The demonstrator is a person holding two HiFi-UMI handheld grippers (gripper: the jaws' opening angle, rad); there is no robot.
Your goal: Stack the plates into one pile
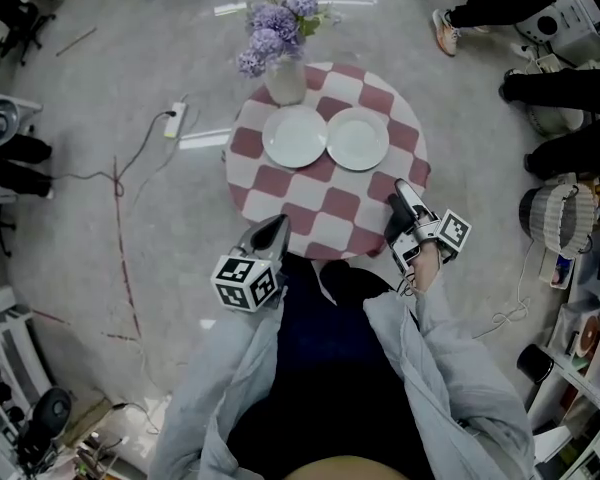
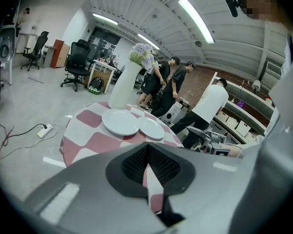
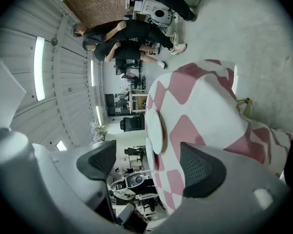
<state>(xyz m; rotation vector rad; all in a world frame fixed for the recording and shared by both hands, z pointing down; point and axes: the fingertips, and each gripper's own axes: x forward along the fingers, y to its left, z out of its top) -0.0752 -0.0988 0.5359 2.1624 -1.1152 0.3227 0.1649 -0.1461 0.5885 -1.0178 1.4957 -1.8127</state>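
Two white plates lie side by side on the round table (image 1: 280,183) with the pink-and-white check cloth: the left plate (image 1: 295,136) (image 2: 120,122) and the right plate (image 1: 358,138) (image 2: 151,128). My left gripper (image 1: 277,224) (image 2: 147,155) hangs over the table's near left edge, short of the plates, pads pressed together with nothing between them. My right gripper (image 1: 402,190) (image 3: 151,162) is at the near right edge, rolled onto its side, jaws open and empty. In the right gripper view both plates (image 3: 155,130) appear edge-on beyond the gap.
A white vase with purple flowers (image 1: 285,73) (image 2: 124,84) stands at the table's far side, just behind the left plate. A power strip and cables (image 1: 175,120) lie on the floor at left. People (image 2: 173,84) stand beyond the table; shelves and gear (image 1: 580,298) line the right.
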